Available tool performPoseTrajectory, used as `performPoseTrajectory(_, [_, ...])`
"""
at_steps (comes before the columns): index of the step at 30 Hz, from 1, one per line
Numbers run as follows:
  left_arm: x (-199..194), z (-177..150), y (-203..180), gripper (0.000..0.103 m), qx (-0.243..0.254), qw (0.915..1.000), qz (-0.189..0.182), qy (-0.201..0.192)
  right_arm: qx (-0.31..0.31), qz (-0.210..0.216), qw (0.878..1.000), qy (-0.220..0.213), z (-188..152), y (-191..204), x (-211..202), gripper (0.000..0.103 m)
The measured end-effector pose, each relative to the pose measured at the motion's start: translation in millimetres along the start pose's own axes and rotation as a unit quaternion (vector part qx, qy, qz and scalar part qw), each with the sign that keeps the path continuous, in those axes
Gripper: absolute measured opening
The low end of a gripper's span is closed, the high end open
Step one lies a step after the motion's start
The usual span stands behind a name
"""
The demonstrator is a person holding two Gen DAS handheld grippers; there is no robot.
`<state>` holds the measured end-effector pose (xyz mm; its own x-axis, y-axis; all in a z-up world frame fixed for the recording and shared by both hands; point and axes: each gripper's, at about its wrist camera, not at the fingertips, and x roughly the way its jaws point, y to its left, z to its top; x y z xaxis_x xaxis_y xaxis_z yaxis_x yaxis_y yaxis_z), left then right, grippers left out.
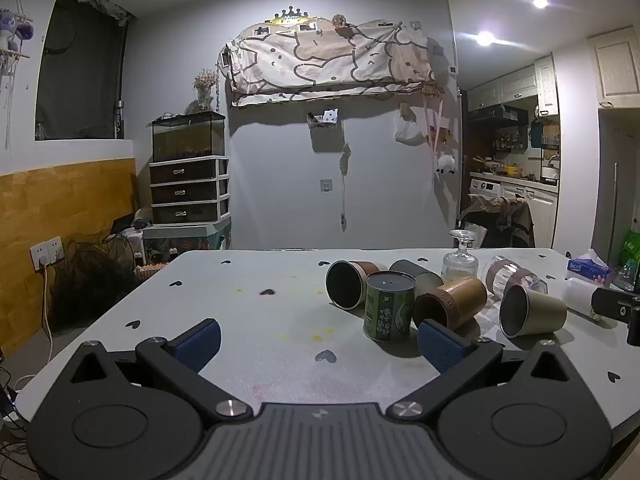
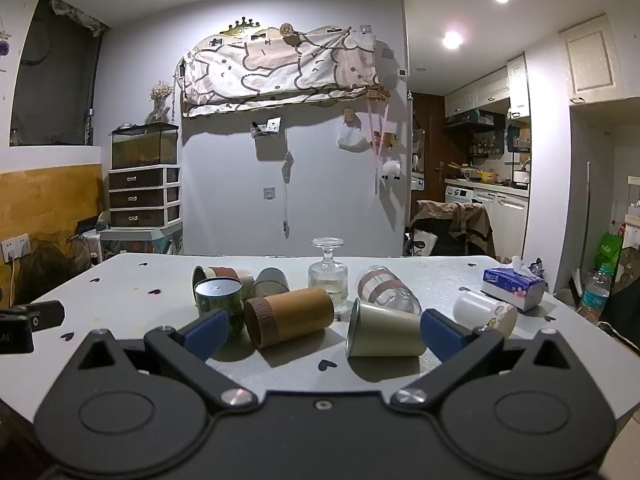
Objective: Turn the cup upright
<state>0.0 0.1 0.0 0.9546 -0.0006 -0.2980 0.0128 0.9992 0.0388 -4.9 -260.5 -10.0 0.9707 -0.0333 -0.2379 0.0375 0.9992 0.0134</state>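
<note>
Several cups lie on their sides on the grey table [image 1: 256, 280]: a brown ribbed-sleeve cup [image 1: 450, 305] [image 2: 289, 316], a beige metal cup [image 1: 532, 311] [image 2: 384, 330], a brown-banded cup [image 1: 352, 282] [image 2: 218, 272], a grey cup [image 1: 416, 274] [image 2: 272, 280], a clear banded glass [image 1: 512, 276] [image 2: 386, 290] and a white cup [image 2: 484, 312]. A green patterned cup [image 1: 388, 306] [image 2: 219, 298] stands mouth-down. A stemmed glass [image 2: 328, 276] also stands inverted. My left gripper [image 1: 318, 336] is open and empty, left of the cluster. My right gripper [image 2: 324, 330] is open and empty, just before the brown and beige cups.
A blue tissue box [image 2: 514, 282] sits at the table's right edge. The other gripper's black body shows at the right edge of the left wrist view [image 1: 618, 310] and at the left edge of the right wrist view [image 2: 28, 320]. Drawers with a tank [image 1: 188, 184] stand behind.
</note>
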Motion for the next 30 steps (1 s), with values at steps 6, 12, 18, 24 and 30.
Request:
performPoseTrajectory(6, [0.0,-0.1,-0.2,0.103,0.001,1.0000,0.001,0.000,-0.001,0.001,1.000,-0.002,0.0,1.0,-1.0,0.103])
performPoseTrajectory(12, [-0.1,0.0,-0.1,0.103,0.000,1.0000,0.000,0.001,-0.001,0.001,1.000,-0.001,0.3,1.5,-0.7,0.103])
performPoseTrajectory(18, [0.0,0.1,0.1,0.103,0.000,1.0000,0.000,0.002,-0.001,0.000,1.000,-0.001,0.4,1.6,-0.6,0.103])
performPoseTrajectory(24, [0.1,0.0,-0.1,0.103,0.000,1.0000,0.000,0.001,-0.001,0.000,1.000,0.000,0.4,1.6,-0.5,0.103])
performPoseTrajectory(30, [0.0,0.1,-0.2,0.103,0.000,1.0000,0.000,0.002,-0.001,0.001,1.000,0.000,0.4,1.7,-0.3,0.103])
